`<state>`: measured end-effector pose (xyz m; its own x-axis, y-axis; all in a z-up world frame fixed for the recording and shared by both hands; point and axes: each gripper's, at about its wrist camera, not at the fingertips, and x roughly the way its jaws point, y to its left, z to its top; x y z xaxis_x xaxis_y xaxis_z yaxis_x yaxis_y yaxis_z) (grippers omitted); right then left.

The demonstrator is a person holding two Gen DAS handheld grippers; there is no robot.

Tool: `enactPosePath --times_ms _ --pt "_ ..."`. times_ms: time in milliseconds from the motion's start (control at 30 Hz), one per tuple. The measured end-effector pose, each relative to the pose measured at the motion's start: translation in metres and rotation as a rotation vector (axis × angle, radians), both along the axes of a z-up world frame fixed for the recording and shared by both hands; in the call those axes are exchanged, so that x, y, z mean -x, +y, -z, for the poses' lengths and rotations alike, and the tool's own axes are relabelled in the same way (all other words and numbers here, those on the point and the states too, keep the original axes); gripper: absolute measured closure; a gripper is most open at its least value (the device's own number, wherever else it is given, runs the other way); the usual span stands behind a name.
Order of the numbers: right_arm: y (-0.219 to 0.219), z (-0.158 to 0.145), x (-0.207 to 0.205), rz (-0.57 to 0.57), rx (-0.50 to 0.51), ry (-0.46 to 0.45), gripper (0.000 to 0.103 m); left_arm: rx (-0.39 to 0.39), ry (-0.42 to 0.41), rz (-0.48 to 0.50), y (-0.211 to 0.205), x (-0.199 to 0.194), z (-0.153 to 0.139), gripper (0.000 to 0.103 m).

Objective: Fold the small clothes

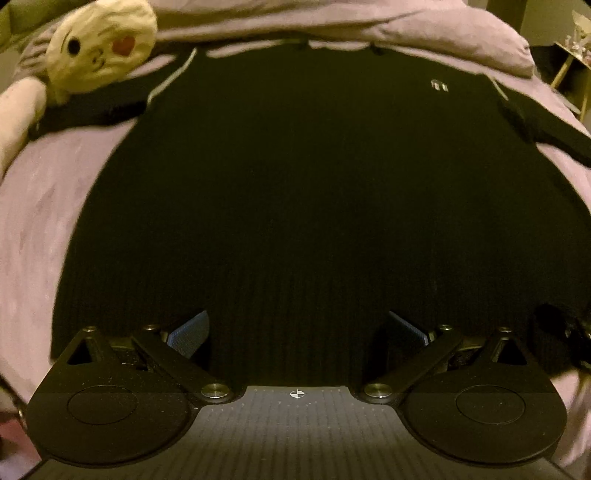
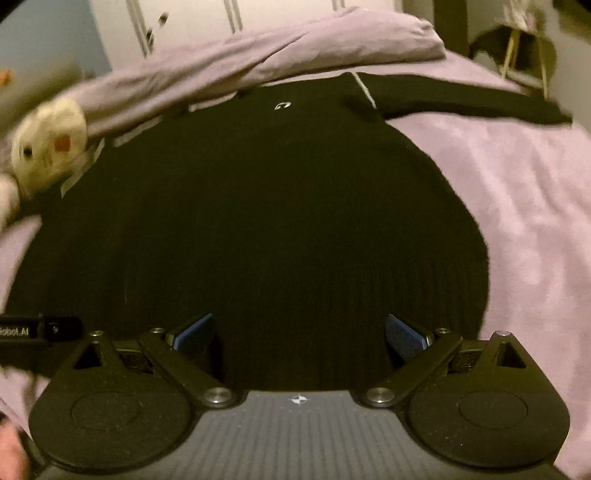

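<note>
At the far left, a cream stuffed toy (image 1: 101,46) with a black eye and a red heart on its face lies on your lilac bedcover (image 1: 44,206), its lower edge touching the left sleeve (image 1: 92,110) of the black sweater (image 1: 295,192). That sleeve stretches out to the left across the cover. The sweater is spread flat, front up, with its hem nearest you and its neckline at the far end, where a rumpled lilac pillow (image 1: 406,33) borders it. A thin pale stripe (image 1: 173,74) runs along the left shoulder seam.

Your left gripper (image 1: 297,332) sits over the hem, a little left of the garment's middle, with its blue-padded fingers (image 1: 188,332) spread wide and nothing between them; whether they touch the knit cannot be told. A small white logo (image 1: 439,85) marks the chest on the right side.

Your right gripper (image 2: 299,334) is beside the left one, over the right part of the hem, its fingers (image 2: 406,334) also spread apart and empty. From its camera the edge of the left tool shows at the left. The right sleeve (image 2: 461,98) reaches out to the far right over the cover. Beyond the bed's far right corner stands a piece of furniture with pale legs (image 2: 513,51), too blurred to identify.
</note>
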<state>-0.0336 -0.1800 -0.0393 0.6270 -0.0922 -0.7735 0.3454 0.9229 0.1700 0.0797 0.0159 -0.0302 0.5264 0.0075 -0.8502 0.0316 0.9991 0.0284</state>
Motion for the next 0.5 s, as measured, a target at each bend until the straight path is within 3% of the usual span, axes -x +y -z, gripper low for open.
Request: enactPosePath --times_ms 133,233,333,433,500 --pt "-0.025 0.012 -0.005 -0.031 -0.112 0.015 0.004 -0.036 -0.058 -0.010 -0.003 -0.044 -0.005 0.000" --pt "-0.039 -0.001 -0.015 -0.111 -0.175 0.079 0.004 -0.049 -0.080 -0.038 -0.005 -0.080 0.000 0.000" --pt "-0.089 -0.038 -0.016 -0.068 -0.214 -0.097 0.004 -0.040 -0.098 -0.070 -0.006 -0.115 0.007 0.000" --pt "-0.173 -0.062 -0.028 0.107 -0.149 -0.258 0.004 -0.044 -0.129 -0.112 -0.008 -0.146 0.017 0.000" --pt "-0.235 -0.062 -0.042 0.250 -0.115 -0.293 0.005 -0.049 -0.110 -0.138 -0.011 -0.164 0.029 0.000"
